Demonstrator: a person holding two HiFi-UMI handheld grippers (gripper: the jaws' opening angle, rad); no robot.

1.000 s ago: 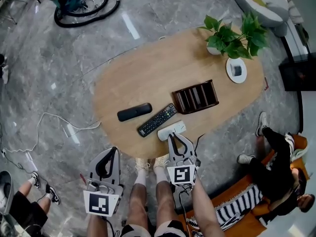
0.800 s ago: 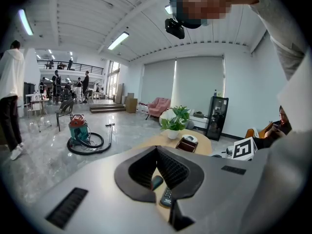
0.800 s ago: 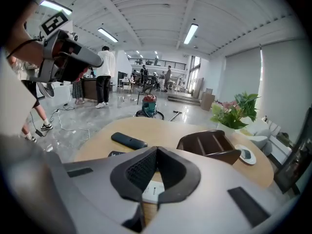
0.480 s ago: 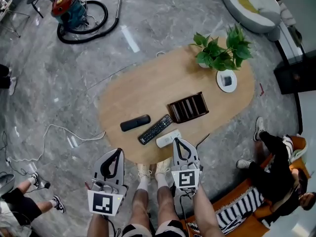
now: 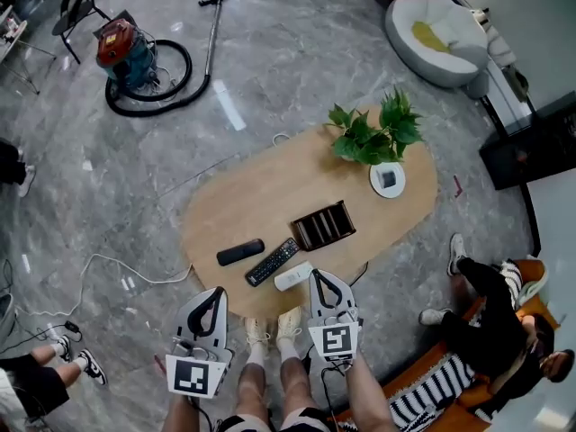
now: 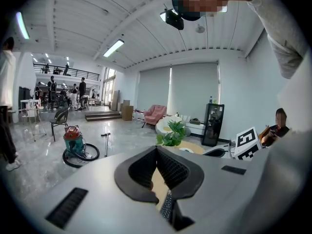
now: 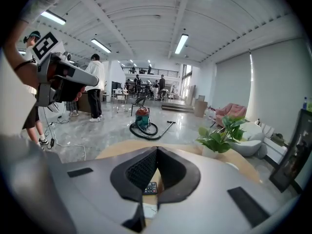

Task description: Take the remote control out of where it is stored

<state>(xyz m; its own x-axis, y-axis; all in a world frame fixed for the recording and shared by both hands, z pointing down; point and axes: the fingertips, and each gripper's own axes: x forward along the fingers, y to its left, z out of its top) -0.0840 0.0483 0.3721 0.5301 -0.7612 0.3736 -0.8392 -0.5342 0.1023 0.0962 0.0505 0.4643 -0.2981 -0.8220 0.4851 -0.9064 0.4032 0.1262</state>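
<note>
Black remote (image 5: 240,252), keyed remote (image 5: 272,262) and white remote (image 5: 293,276) are laid beside the holder (image 5: 322,225).
Left gripper (image 5: 219,291) and right gripper (image 5: 317,274) are held closed, empty.

The left forearm (image 5: 183,414) and right forearm (image 5: 371,401) reach forward side by side. The left grey plastic tongs (image 5: 216,292) and the right grey plastic tongs (image 5: 317,274) point ahead and slightly downward, each pair's tips pressed together, empty
</note>
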